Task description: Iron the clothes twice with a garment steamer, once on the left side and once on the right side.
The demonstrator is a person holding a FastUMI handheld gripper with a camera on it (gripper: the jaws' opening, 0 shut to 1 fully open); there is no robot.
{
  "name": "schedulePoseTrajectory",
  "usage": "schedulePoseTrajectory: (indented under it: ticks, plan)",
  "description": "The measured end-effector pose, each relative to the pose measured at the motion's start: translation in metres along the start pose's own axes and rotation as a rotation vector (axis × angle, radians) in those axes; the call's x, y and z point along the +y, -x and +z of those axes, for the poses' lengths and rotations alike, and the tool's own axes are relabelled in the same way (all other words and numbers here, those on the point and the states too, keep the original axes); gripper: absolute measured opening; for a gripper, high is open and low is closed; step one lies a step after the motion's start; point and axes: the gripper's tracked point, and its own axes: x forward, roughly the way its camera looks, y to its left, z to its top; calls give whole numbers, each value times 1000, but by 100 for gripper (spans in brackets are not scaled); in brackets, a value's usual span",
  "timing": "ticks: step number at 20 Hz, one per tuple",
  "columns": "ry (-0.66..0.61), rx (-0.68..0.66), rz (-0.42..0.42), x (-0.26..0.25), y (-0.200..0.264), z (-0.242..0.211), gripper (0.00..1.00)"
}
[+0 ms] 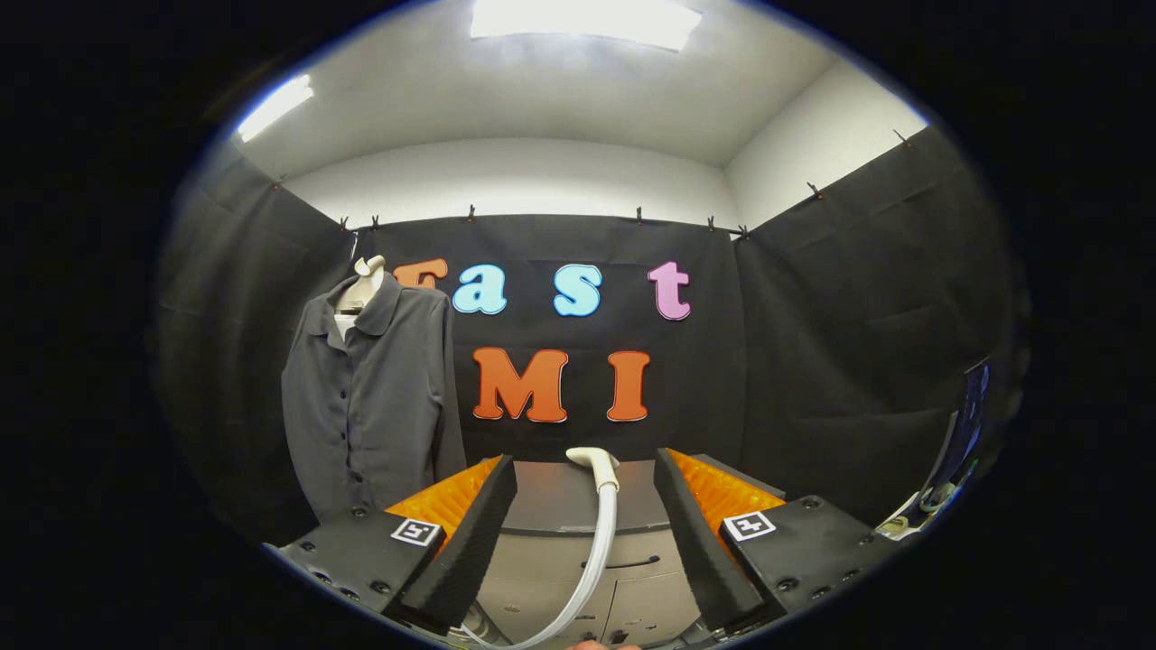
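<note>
A dark grey button-up shirt [370, 397] hangs on a pale mannequin torso [363, 282], beyond and to the left of my left finger. The white steamer head [594, 462] stands upright on top of a grey cabinet [578, 542], with its white hose [591, 569] curving down in front of the cabinet. My gripper [585, 474] is open. The steamer head sits between my fingers' tips and a little beyond them, touching neither finger.
The grey cabinet has a drawer with a dark handle [623, 564] and doors below. At the far right stands a screen on a stand [962, 433] with cables beneath it. Black cloth walls close the booth on three sides.
</note>
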Motion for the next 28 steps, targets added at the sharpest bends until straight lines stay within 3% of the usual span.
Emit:
schedulePoseTrajectory:
  ticks: [5, 9, 12, 16, 22, 28]
  plan:
    - [75, 20, 48, 15, -86, 24, 98]
    - [48, 79, 107, 30, -179, 26, 98]
    - [9, 164, 125, 32, -245, 7, 98]
    - [4, 327, 85, 7, -316, -57, 98]
    - [-92, 624, -4, -41, -363, -170, 99]
    - [-146, 791, -26, -52, -366, -221, 96]
